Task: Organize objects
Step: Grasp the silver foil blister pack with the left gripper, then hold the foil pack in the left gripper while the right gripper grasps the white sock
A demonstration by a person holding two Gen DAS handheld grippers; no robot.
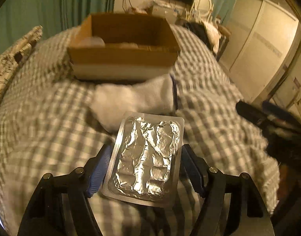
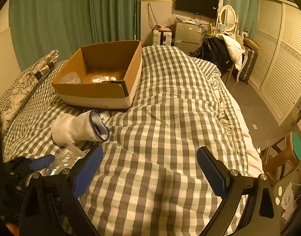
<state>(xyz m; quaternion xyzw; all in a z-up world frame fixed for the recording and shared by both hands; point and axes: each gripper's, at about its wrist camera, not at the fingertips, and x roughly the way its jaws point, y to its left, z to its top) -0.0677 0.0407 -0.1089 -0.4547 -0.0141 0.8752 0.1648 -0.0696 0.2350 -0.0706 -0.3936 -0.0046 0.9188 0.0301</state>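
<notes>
My left gripper [image 1: 145,167] is shut on a silver foil blister pack [image 1: 147,159], held edge to edge above the checked bed cover. A white sock [image 1: 130,101] lies just beyond it, in front of an open cardboard box [image 1: 123,58] that holds white items. In the right wrist view my right gripper [image 2: 150,167] is open and empty over the cover. The sock [image 2: 77,127] and the box [image 2: 99,94] are to its left and ahead. The left gripper with the blister pack [image 2: 66,157] shows at the lower left.
The checked duvet [image 2: 170,98] covers the bed. A patterned pillow [image 2: 22,84] lies at the left. The bed edge drops to the floor on the right, with a stool [image 2: 282,157], a chair with clothes [image 2: 223,53] and a louvred wardrobe [image 2: 282,59].
</notes>
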